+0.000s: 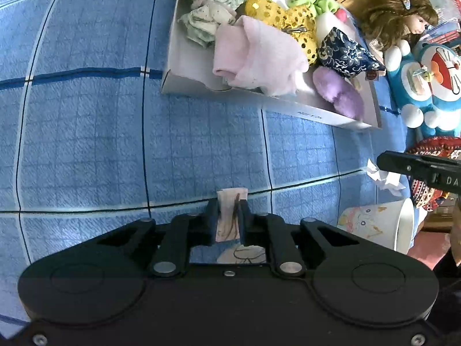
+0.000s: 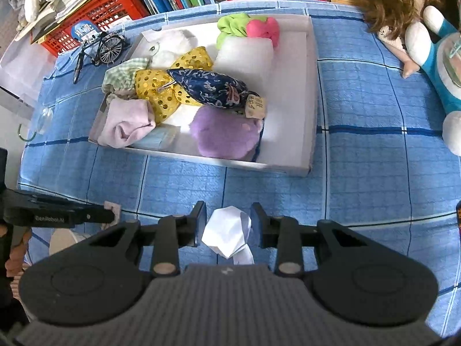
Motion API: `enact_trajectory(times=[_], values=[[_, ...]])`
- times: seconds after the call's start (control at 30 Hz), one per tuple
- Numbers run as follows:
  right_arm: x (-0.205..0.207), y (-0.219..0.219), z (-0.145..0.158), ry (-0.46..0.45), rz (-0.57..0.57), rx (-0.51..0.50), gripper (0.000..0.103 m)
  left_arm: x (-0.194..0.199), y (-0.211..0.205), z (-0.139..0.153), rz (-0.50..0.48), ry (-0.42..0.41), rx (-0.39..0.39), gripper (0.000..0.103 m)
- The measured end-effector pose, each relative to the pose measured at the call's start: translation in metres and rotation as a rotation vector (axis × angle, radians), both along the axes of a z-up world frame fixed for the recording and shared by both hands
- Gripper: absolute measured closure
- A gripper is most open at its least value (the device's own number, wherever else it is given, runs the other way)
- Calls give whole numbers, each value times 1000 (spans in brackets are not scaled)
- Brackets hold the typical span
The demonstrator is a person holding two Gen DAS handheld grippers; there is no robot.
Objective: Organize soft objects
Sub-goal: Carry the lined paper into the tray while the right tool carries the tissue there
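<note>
We see the left gripper (image 1: 229,201) pinching a printed tissue pack (image 1: 229,216); the right wrist view shows only its pink edge. The right gripper (image 2: 229,216) stands spread around a crumpled white paper (image 2: 227,232) on the blue checked cloth (image 2: 360,173), fingers not touching it. Only the right wrist view shows one model bicycle (image 2: 99,50) and one red crate (image 2: 95,14). One white tray (image 2: 311,101) holds one purple plush (image 2: 224,132), one navy pouch (image 2: 210,86) and one pink cloth (image 2: 126,124).
</note>
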State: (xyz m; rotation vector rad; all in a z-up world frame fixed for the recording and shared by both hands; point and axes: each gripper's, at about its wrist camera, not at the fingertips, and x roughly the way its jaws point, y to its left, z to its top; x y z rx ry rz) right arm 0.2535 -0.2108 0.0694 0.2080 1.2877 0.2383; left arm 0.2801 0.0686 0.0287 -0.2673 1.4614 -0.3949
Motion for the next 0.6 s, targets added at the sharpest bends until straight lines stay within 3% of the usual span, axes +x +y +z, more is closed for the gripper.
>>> enact_trajectory(times=[0.2,0.37,0.6], values=[[0,-7,6,-41,-37,19,65,-3,3,19,11,-95,31,91],[-2,-11,19,-127,-60,23,65,-3,7,43,28,-181,46,91],[-3,-19,21,-314,-146,42,65,2,-8,76,76,-423,21,91]])
